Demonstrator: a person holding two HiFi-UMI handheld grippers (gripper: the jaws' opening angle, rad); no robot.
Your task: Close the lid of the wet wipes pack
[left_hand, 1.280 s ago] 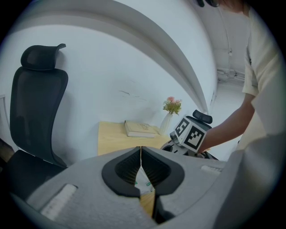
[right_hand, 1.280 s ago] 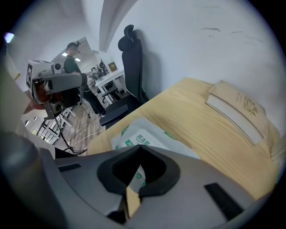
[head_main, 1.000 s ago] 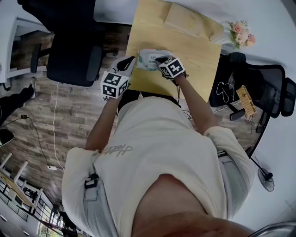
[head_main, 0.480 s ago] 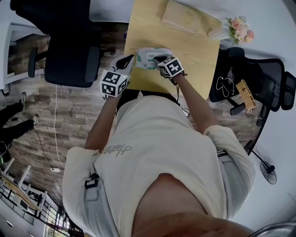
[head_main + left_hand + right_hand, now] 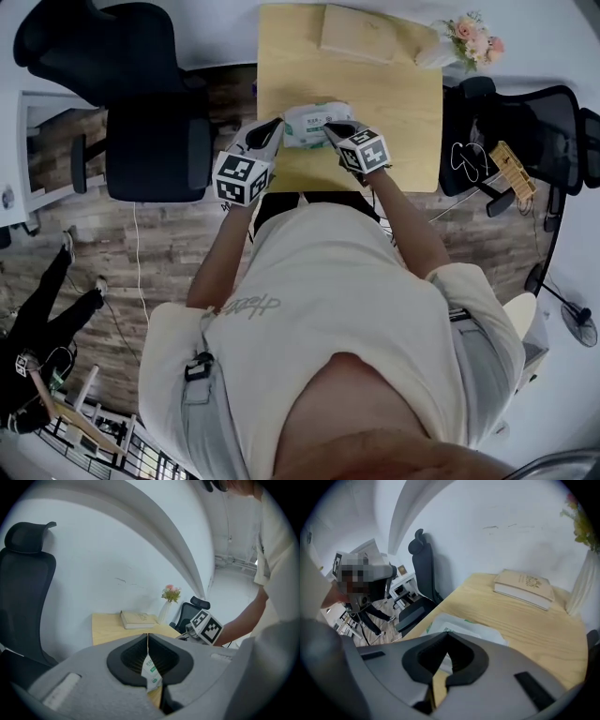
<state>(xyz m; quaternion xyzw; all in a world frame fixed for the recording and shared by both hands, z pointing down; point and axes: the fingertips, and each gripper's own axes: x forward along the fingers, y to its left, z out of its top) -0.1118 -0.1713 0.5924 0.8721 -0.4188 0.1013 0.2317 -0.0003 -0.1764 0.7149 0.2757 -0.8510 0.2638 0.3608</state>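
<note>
Pack position: wet wipes pack (image 5: 305,122) lies flat on the wooden surface (image 5: 403,112), near the edge closest to me and well apart from the book (image 5: 361,33) at the far side.
Left gripper: my left gripper (image 5: 147,637) has its jaws together, pinching the pack's thin end seam, which shows in the hollow behind the tips.
Right gripper: my right gripper (image 5: 447,633) has its jaws closed tip to tip. It sits low over the pack's top, at the near right. I see nothing clamped between the jaws.
Change over last second: almost none between grippers and pack. Both sit at the same ends as before; only my head view has shifted.
Reading: I judge this a held press, left steadying and right bearing down where the lid should be.
Lid state: cannot tell, since the right gripper covers that patch.
Next: lift right gripper slightly and check the lid lies flush.
</note>
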